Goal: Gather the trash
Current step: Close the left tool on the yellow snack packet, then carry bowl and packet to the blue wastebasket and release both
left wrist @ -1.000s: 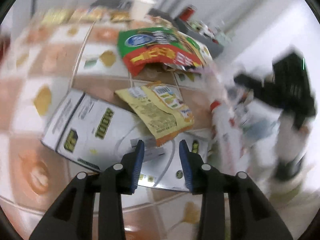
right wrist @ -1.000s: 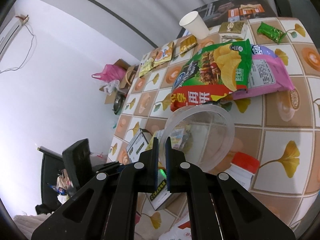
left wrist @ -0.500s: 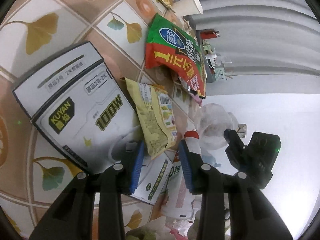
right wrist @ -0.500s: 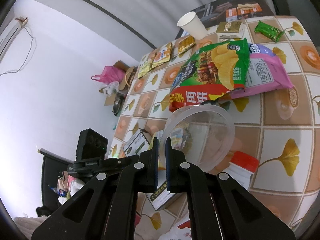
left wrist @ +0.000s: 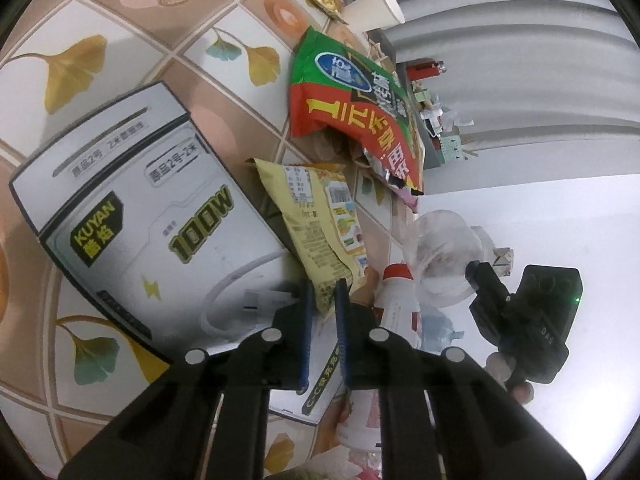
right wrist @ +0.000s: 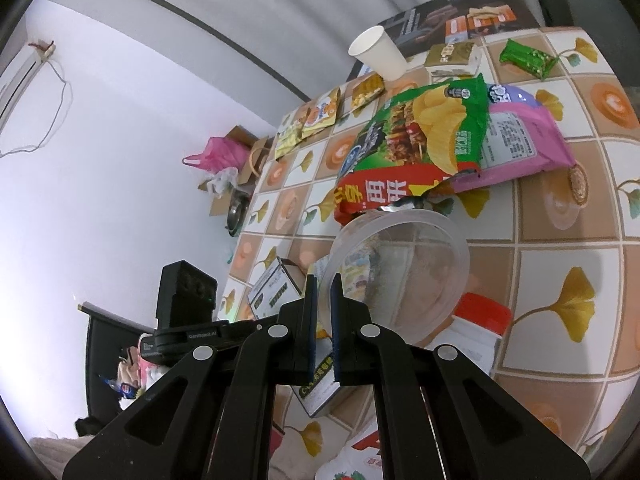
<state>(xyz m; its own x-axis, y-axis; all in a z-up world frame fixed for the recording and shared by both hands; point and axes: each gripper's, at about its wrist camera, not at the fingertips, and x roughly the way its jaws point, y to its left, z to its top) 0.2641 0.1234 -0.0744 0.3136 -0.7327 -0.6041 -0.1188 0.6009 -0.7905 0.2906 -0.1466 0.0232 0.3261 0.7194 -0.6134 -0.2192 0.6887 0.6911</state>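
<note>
Yellow snack packet (left wrist: 320, 224) corner between closing left jaws; right jaws clamp clear bowl (right wrist: 404, 264) rim, contents blurred.

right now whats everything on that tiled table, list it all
yellow snack wrapper: 1, yellow, lying partly on the white box, its lower end between the left tongs
white box: 1, white with black and yellow print, flat on table
clear plastic tub: 1, transparent, rim held in right tongs
green and red chip bag: 1, mid table
pink bag: 1, under the chip bag
paper cup: 1, white, far edge
white bottle: 1, red cap, beside the tub
small green packet: 1, far corner
left tongs: closing on the wrapper
right tongs: shut on the tub
</note>
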